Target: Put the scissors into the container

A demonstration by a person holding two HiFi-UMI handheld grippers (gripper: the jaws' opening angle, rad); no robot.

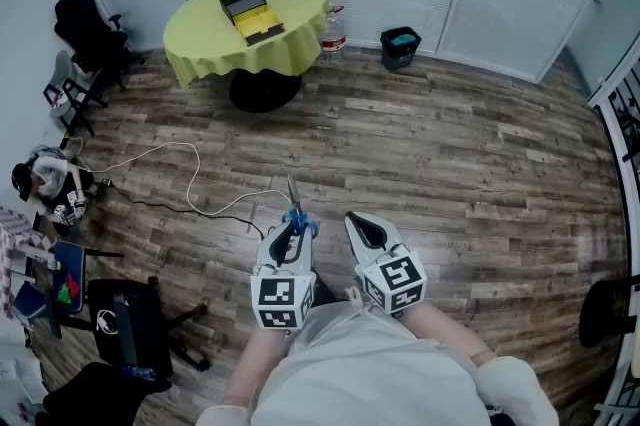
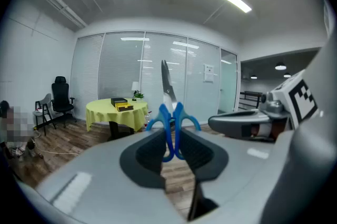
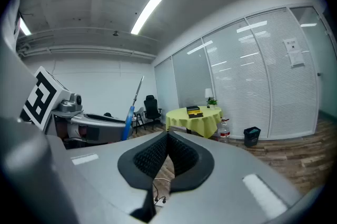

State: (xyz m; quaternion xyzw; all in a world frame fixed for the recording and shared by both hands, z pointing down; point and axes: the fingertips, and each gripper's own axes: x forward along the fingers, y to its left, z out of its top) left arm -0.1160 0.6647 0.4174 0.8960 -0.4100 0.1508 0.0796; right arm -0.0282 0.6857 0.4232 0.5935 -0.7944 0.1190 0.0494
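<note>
While the scissors sit pinched by their blue handles in the left gripper, blades pointing up and ahead along the line of the jaws, what matters is where the black-and-yellow container lies. It's on the yellow table, well apart across the wooden floor, ahead and slightly left. The left side looks set to do the carrying. The right gripper hangs just beside it, its jaws closed together on nothing.

The container is too small to see inside
</note>
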